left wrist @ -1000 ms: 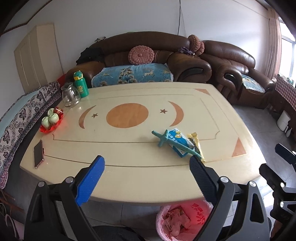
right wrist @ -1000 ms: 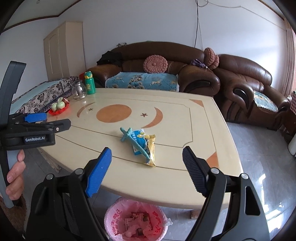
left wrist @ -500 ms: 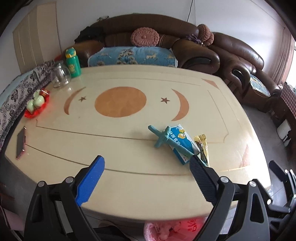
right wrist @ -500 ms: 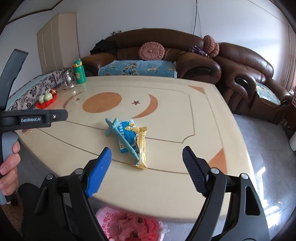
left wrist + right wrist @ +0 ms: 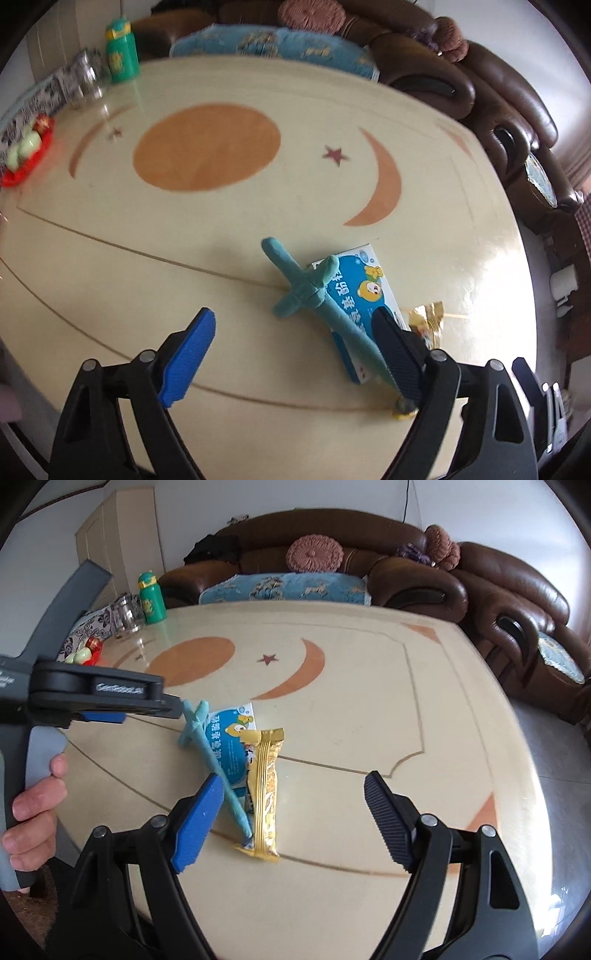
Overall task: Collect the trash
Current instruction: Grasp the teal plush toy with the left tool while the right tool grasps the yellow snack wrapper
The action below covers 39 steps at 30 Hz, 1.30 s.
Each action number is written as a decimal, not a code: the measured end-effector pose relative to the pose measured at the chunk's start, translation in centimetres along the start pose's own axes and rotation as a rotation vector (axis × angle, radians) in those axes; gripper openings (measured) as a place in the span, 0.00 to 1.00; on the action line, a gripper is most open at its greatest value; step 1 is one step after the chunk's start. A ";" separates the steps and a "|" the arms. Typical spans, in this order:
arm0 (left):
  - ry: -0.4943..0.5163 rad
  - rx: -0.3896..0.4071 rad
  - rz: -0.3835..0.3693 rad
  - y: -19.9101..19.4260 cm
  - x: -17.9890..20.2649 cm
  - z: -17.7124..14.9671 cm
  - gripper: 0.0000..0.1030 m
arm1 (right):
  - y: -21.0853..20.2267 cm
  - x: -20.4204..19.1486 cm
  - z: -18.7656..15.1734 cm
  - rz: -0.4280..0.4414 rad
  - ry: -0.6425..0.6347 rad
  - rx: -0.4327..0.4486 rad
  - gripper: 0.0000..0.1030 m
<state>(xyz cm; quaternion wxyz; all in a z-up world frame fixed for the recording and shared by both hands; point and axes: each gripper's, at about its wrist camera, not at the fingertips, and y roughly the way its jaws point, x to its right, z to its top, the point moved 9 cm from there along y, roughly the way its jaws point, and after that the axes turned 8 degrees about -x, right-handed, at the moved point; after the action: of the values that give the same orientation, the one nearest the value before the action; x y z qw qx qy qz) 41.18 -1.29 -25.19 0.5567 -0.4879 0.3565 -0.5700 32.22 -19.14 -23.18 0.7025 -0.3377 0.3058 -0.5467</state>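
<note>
Cream table [image 5: 369,709], sun-and-moon inlay; brown sofa [image 5: 332,550] beyond.
Near edge: blue box [image 5: 231,744], gold wrapper [image 5: 264,786]. Your left claw [image 5: 291,354] is closing on nothing; right claw [image 5: 293,819] released.

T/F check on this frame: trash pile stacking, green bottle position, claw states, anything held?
1. The teal toy sword lies across the blue box. True.
2. The gold wrapper sits inside the red tray. False: it lies on the table beside the box.
3. The green bottle stands upright at the table's far corner. True.
4. The right claw grips the wrapper. False: it is open, holding nothing.
5. The left claw is clamped shut. False: it is closing, with nothing gripped.
</note>
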 end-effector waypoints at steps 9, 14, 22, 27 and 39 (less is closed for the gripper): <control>-0.054 -0.077 -0.034 3.0 0.4 0.8 0.80 | 2.9 0.3 0.8 0.054 -0.001 -0.056 0.75; -0.113 -0.096 -0.068 3.9 -0.3 1.7 0.80 | 3.6 0.6 1.1 0.061 0.008 -0.065 0.75; -0.137 -0.152 -0.094 5.7 -0.2 2.3 0.71 | 4.8 0.8 1.4 0.076 0.025 -0.085 0.75; -0.149 -0.165 -0.107 6.1 -0.3 2.1 0.66 | 5.8 0.6 1.6 0.092 0.041 -0.100 0.69; -0.154 -0.177 -0.148 6.3 -0.9 2.5 0.60 | 7.8 -0.5 1.0 0.164 0.066 -0.169 0.56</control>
<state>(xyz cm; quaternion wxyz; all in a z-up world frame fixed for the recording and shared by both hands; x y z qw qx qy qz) 45.32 -0.83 -30.65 0.4935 -0.6025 0.3246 -0.5368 37.31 -17.14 -28.89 0.7035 -0.3513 0.4003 -0.4707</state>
